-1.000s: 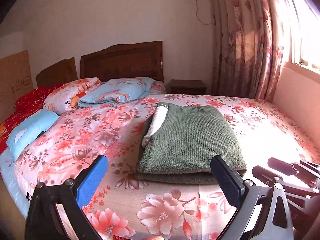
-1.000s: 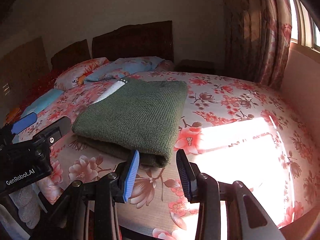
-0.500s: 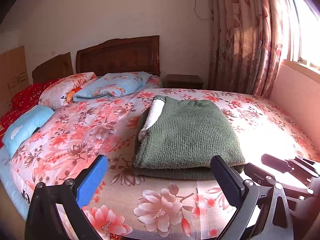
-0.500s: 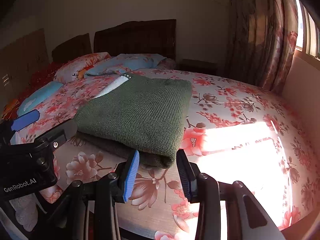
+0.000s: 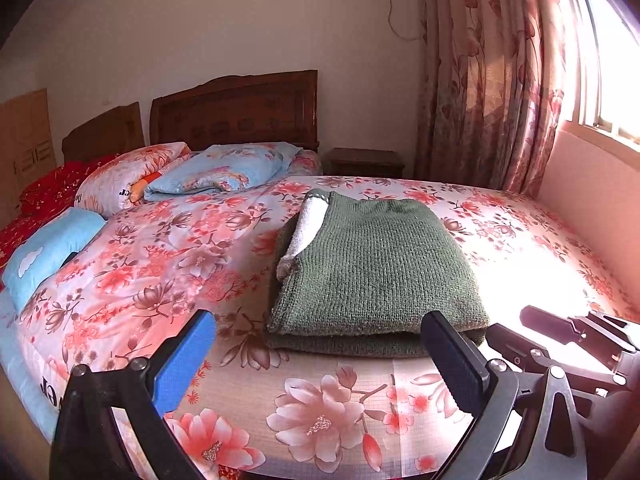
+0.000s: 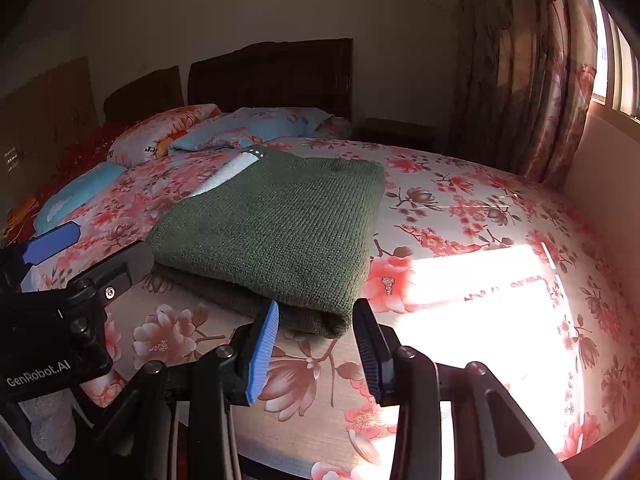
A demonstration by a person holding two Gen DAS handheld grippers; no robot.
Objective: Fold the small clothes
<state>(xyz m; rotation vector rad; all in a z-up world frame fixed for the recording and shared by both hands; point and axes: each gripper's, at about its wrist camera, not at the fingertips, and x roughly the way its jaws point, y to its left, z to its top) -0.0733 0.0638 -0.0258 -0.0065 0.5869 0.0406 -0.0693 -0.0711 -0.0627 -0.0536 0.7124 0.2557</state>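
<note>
While you held both tools low over the bed's near edge, your left gripper (image 5: 318, 354) stood spread wide and your right gripper (image 6: 316, 330) narrower but parted—neither touching the folded green sweater (image 5: 374, 270), which lay just beyond on the floral quilt (image 5: 160, 264), 2 pillows (image 5: 218, 172) farther back.

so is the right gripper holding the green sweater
No, the right gripper is open with nothing between its fingers, sitting just short of the folded green sweater on the bed.
</note>
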